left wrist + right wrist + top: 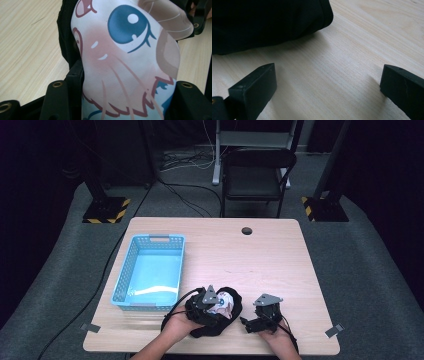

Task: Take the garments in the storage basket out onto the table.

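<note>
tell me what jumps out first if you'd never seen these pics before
The cartoon-printed cloth, with its big blue eye, sits clamped in the left gripper at the table's near edge, wrapped in black fabric. Next, the empty light-blue basket at the table's left, and the right gripper open beside the bundle.

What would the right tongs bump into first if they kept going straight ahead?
Probably the black cloth. The right tongs are open over bare table, and the cloth lies just ahead, a bit to one side, so they might only graze its edge.

black cartoon-print garment (224, 306); blue basket (131, 258)
</note>
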Motion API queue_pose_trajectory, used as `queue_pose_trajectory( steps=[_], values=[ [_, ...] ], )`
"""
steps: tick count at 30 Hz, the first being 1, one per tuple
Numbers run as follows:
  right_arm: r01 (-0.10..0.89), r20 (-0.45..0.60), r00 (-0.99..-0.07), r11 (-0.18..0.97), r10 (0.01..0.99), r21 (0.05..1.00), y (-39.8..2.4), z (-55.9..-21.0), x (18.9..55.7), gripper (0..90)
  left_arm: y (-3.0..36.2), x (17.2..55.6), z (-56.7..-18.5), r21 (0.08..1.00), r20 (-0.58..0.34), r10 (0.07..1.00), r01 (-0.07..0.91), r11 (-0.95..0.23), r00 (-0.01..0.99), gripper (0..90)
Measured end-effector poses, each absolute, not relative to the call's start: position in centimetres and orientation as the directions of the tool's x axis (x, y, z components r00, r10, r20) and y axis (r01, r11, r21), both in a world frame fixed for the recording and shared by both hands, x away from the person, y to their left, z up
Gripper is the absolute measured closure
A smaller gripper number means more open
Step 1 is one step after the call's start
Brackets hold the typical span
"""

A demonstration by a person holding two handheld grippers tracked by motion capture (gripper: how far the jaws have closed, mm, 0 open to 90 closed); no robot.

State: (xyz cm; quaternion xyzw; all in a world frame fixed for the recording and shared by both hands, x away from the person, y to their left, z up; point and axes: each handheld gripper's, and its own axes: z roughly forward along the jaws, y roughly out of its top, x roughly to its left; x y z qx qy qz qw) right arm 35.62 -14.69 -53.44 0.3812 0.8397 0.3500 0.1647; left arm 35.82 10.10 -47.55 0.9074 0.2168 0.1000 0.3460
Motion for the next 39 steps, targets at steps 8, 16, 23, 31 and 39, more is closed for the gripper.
queue_pose_trajectory(
  steps=[8,16,23,31,39],
  values=[
    [0.525,-0.009,-0.655,0.464,0.756,0.713,-14.7,-53.4,35.6,0.1,9.8,35.9,-48.4,0.665,0.019,0.462,0.334,-0.668,0.886,41.1],
    [0.524,-0.01,-0.656,0.465,0.755,0.713,-14.7,-53.4,35.6,0.1,9.6,36.1,-49.1,0.665,-0.002,0.455,0.342,-0.664,0.89,36.0],
    [0.524,-0.01,-0.655,0.465,0.755,0.714,-14.7,-53.4,35.6,0.1,9.7,36.2,-49.5,0.662,-0.025,0.455,0.356,-0.66,0.89,32.4],
    [0.524,-0.01,-0.656,0.465,0.755,0.713,-14.7,-53.4,35.6,0.1,9.2,36.1,-49.9,0.649,-0.011,0.451,0.35,-0.676,0.892,26.4],
    [0.524,-0.01,-0.655,0.465,0.755,0.713,-14.7,-53.4,35.6,0.1,9.1,36.3,-50.1,0.636,-0.039,0.446,0.366,-0.679,0.894,16.9]
  ],
)
